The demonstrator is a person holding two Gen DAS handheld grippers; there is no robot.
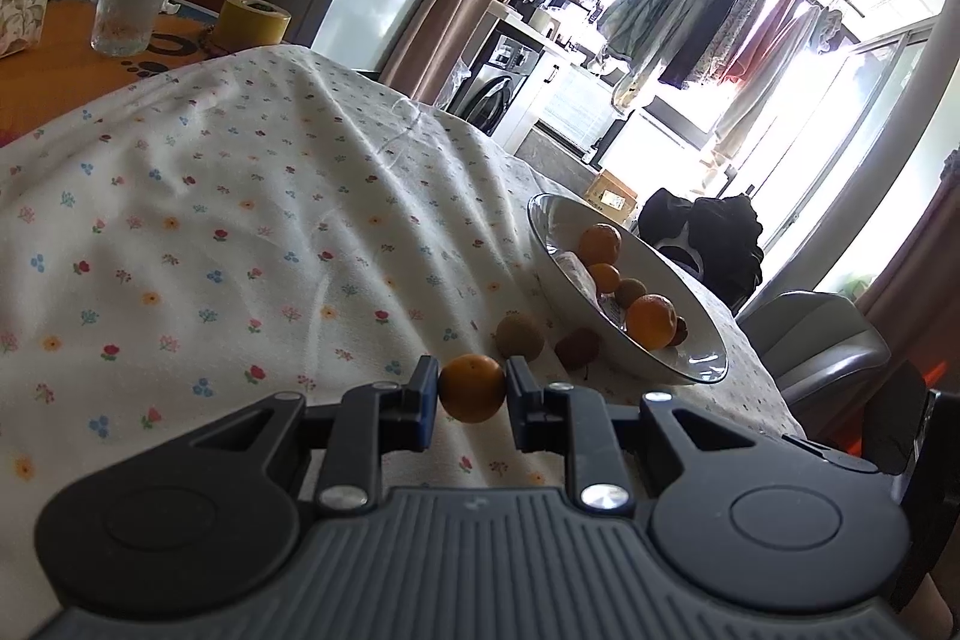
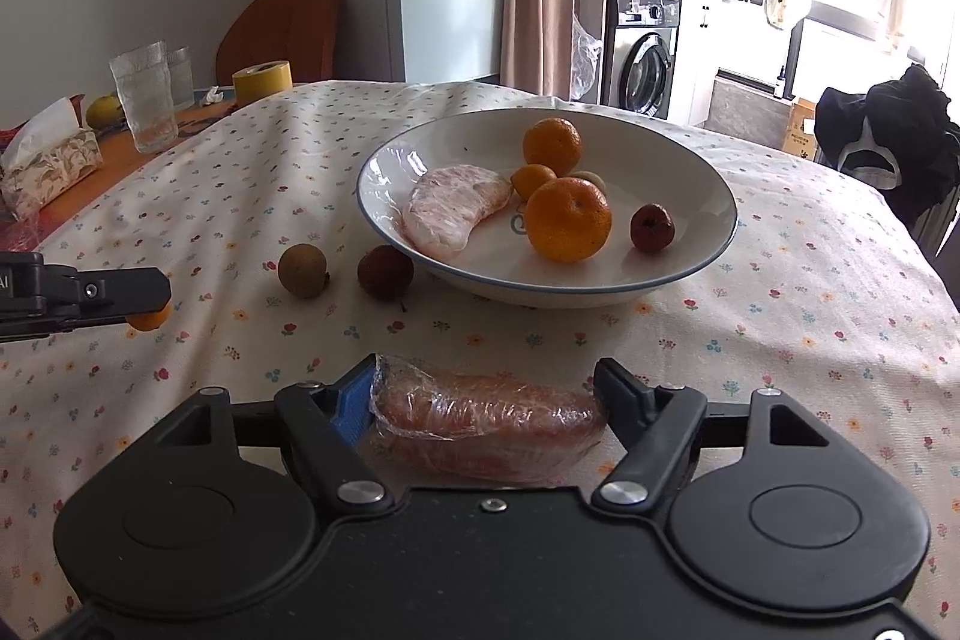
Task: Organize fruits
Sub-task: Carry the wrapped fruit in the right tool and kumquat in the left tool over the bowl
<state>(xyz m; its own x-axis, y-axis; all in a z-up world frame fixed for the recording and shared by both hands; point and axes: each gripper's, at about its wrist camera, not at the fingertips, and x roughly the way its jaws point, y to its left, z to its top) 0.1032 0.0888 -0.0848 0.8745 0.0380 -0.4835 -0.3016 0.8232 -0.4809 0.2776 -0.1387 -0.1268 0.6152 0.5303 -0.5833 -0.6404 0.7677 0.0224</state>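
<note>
My left gripper (image 1: 472,391) held a small orange (image 1: 472,388) pinched between its pads, clear of the tablecloth (image 1: 210,196), presumably for transfer to the bowl (image 2: 690,172). My right gripper (image 2: 486,403) was closed on a wrapped pomelo segment (image 2: 489,415) near the table's front edge, gripped end to end so the film stayed intact. A brown fruit (image 2: 303,269) and a dark red fruit (image 2: 385,272) lay loose just beside the bowl's left rim
</note>
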